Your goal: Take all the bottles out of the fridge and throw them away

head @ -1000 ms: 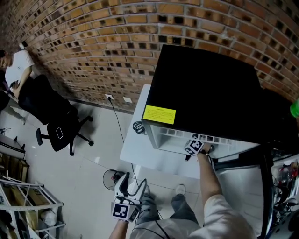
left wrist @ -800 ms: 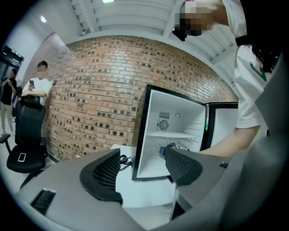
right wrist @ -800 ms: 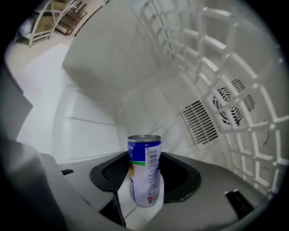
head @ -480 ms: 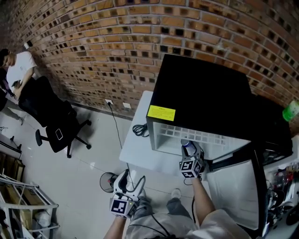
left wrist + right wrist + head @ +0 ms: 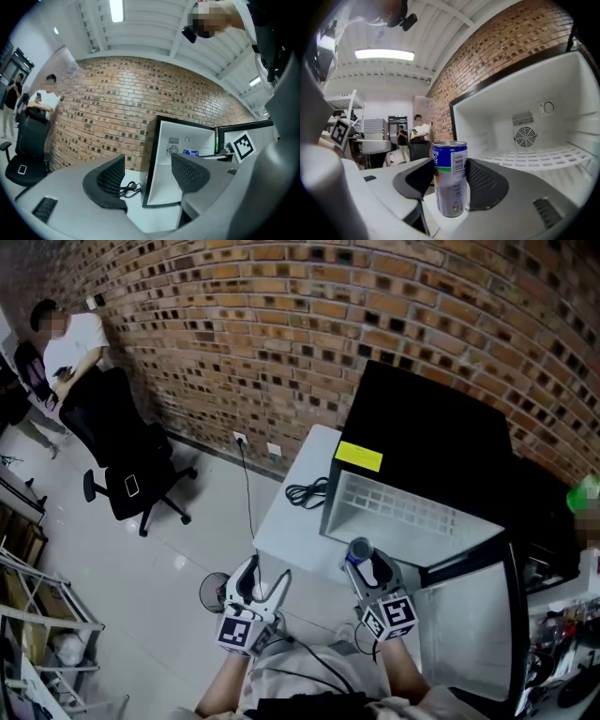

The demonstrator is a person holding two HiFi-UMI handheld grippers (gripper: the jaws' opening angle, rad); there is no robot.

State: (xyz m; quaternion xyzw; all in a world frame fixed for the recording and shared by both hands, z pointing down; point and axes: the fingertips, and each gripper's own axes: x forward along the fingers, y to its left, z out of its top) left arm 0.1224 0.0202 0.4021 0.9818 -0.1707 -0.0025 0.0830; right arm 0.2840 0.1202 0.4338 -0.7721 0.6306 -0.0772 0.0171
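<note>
Black fridge (image 5: pixel 431 437) stands open at 2 o'clock on the white tabletop (image 5: pixel 291 521); right hand-held gripper (image 5: pixel 449 180) at 5 o'clock clamps an upright blue-and-white can (image 5: pixel 450 159), outside the fridge's open front; left hand-held gripper (image 5: pixel 147 164) at 7 o'clock, jaws wide, empty.

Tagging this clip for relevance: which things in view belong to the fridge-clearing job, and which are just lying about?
Job: can, clamped in right hand-held gripper; open fridge; left hand-held gripper, empty.
Lying about: cable; chair.
</note>
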